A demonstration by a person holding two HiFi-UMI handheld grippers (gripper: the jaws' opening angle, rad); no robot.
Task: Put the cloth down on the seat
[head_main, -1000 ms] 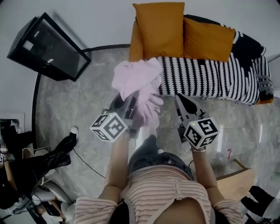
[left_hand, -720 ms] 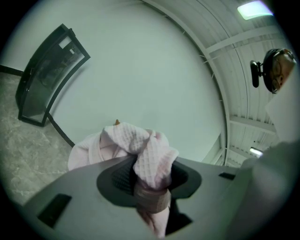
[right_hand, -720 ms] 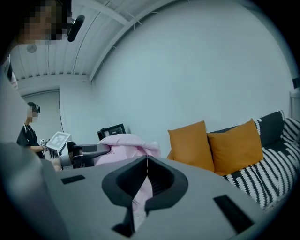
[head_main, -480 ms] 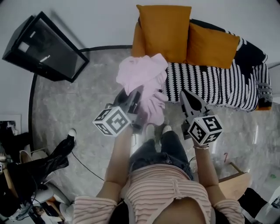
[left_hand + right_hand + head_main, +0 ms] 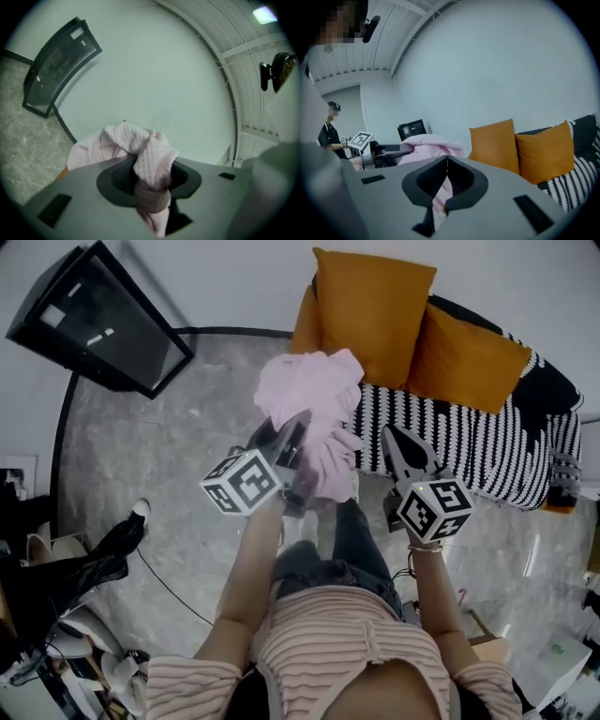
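One cloth (image 5: 314, 399) and two orange cushions (image 5: 373, 310) are counted. The cloth, pink, waffle-textured and bunched, is clamped by the left gripper (image 5: 296, 427) in the air near the striped seat (image 5: 450, 437). The right gripper (image 5: 392, 437) is closed and empty.

You've stepped toward the sofa (image 5: 469, 442), so it and the orange cushion (image 5: 370, 310) now sit closer to both grippers. The left gripper (image 5: 302, 425) carried the pink cloth (image 5: 314, 390) forward, and in the head view it now reaches the cushion's lower corner. The right gripper (image 5: 392, 433) tip was over floor and is now over the striped seat's front edge. Your leg (image 5: 354, 535) is now stretched forward. The black cabinet (image 5: 94, 320) slid toward the top-left.
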